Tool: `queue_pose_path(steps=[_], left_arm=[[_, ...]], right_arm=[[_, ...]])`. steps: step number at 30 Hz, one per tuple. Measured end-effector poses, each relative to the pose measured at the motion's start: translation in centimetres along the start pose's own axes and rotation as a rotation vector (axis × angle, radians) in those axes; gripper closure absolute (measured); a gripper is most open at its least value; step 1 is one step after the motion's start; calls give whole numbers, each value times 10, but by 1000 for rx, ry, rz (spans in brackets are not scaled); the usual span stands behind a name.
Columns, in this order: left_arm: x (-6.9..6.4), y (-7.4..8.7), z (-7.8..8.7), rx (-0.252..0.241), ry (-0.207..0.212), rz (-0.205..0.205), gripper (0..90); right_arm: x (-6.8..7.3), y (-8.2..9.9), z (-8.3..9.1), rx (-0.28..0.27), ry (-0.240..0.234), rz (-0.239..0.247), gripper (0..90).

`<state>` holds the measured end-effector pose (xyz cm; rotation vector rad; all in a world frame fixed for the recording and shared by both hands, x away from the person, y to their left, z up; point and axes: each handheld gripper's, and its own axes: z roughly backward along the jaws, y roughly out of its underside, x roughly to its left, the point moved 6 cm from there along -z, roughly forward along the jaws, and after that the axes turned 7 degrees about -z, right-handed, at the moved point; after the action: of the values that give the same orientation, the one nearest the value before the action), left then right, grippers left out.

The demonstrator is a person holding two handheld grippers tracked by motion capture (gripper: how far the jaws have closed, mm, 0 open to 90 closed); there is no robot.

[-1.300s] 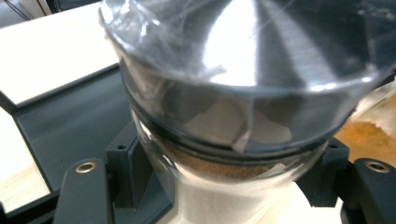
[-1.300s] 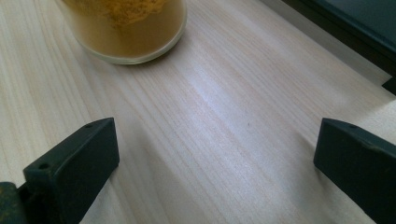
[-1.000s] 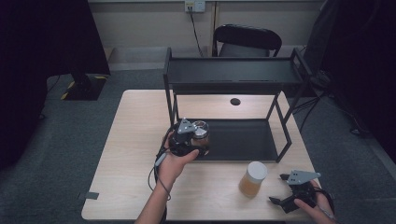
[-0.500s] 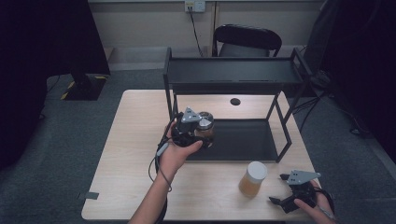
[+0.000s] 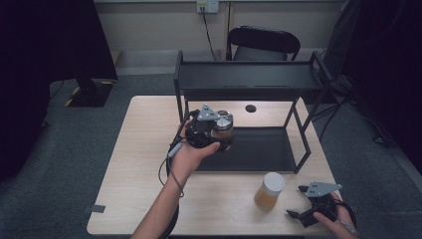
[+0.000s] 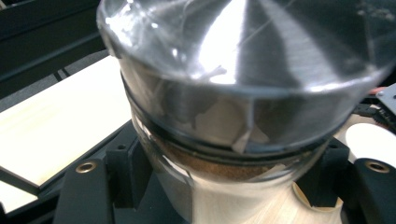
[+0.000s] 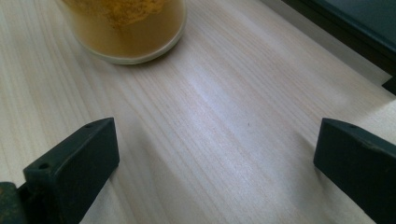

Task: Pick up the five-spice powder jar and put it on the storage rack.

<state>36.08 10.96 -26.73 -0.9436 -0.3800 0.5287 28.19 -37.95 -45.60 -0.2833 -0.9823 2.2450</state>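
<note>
Glass, with a brushed metal lid, is what our left gripper [image 5: 215,130] holds: a jar [image 5: 222,127] with brown powder in it, clamped between the jaws at its body, as the left gripper view shows close up [image 6: 233,116]. Compared with a second ago, we have raised the jar off the bench [image 5: 144,164] and carried it a little toward the black shelf rack [image 5: 249,79]; it now hangs in the air at the front left corner of the rack, above the edge of the dark lower tray [image 5: 263,149]. The jaws have not changed their grip in that time.

Our right gripper [image 5: 304,215] has stayed where it was, resting at the near right corner of the bench, its jaws spread wide with nothing between them; bare wood lies in the gap in the right gripper view [image 7: 215,140].

Counting: two jars, the one we hold and a second jar [image 5: 269,190] with a pale lid and yellow-brown contents, standing on the bench just beside the right gripper and well apart from the first. One rack with one upper shelf and one lower tray. One chair [image 5: 261,42] behind the bench. Two grippers, one in each hand.
</note>
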Motion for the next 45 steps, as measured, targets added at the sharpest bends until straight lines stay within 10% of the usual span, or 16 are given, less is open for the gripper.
queue_pose_path(steps=[45], left_arm=[[12,-91,42,-37,0,-31,309]], right_arm=[[0,0,0,-1,0,0,0]])
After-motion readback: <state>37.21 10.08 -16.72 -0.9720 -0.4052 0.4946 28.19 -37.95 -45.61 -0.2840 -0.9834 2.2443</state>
